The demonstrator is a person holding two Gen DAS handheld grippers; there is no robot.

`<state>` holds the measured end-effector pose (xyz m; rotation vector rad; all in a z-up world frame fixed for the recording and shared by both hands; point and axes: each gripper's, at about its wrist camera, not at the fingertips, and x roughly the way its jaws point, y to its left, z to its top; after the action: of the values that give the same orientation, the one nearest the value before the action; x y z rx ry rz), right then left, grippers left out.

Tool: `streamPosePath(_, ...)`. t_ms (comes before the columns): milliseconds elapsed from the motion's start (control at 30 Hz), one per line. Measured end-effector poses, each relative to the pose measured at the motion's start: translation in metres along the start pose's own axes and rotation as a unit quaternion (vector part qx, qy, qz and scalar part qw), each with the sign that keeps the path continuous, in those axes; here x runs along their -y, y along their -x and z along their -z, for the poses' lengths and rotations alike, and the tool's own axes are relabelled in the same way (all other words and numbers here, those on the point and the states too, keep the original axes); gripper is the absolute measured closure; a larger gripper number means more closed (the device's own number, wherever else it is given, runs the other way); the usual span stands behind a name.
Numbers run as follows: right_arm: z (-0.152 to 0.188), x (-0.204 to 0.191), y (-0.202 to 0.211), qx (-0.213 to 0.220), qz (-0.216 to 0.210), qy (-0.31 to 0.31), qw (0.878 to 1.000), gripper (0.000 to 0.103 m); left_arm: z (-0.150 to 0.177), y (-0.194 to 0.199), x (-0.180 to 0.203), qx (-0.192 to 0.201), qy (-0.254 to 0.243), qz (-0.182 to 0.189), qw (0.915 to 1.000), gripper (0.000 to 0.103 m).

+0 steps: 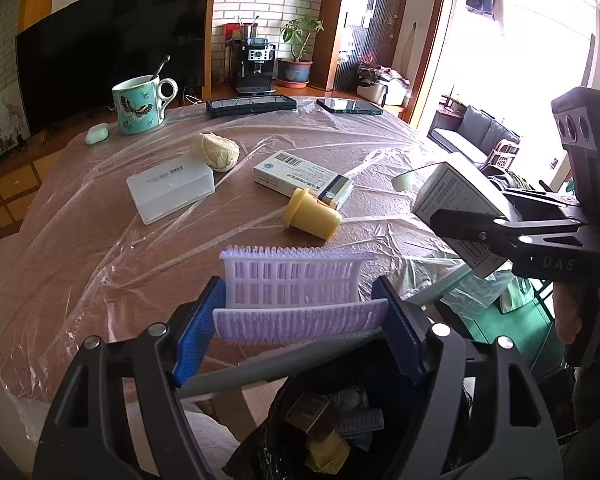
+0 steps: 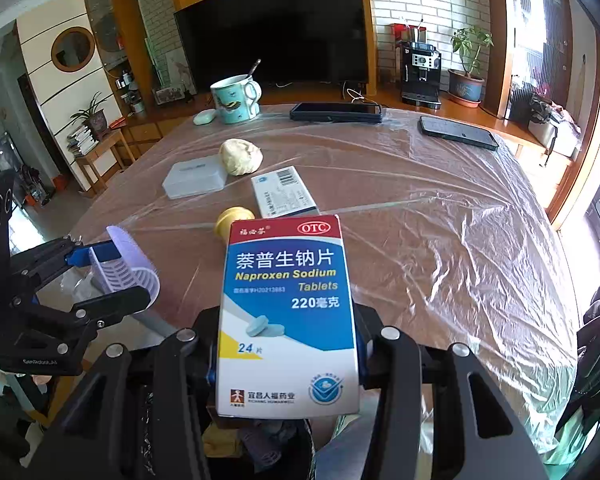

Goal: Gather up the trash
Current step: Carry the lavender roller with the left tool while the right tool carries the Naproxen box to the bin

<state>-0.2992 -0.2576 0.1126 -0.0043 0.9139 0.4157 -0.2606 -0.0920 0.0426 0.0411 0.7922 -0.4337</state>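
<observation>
- The trash bag [image 1: 340,432] sat open directly beneath both my grippers.
- My right gripper [image 2: 286,364] clenched the upright Naproxen box [image 2: 288,316].
- My left gripper [image 1: 300,320] gripped the lavender plastic tray [image 1: 296,292], lying crosswise.

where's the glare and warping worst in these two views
Left wrist view: the window at right is blown out white, and the table edge bows with fisheye. Right wrist view: sheen streaks the plastic sheet; the medicine box print stays sharp.
</observation>
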Motion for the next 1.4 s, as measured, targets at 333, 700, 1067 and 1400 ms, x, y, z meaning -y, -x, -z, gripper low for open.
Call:
streamPosePath(333,0.02,-0.013,0.012,-0.007,-0.016,0.006,1.0,0.057,0.016,0.013,0.005,-0.005,0.001,0.008,1.0,0.027)
streamPosePath(700,0.049,-0.025,0.02,-0.027,-0.024,0.015,0.999,0.057,0.036,0.022,0.014,-0.018,-0.005,0.024,0.9995,0.027)
streamPosePath(1067,0.073,-0.032,0.023,-0.048,-0.033,0.022,0.998,0.057,0.056,0.023,0.024,-0.042,-0.015,0.038,0.9983,0.027)
streamPosePath(1400,0.093,-0.037,0.021,-0.066,-0.036,0.023,0.997,0.057,0.076,0.021,0.032,-0.064,-0.023,0.044,0.9967,0.027)
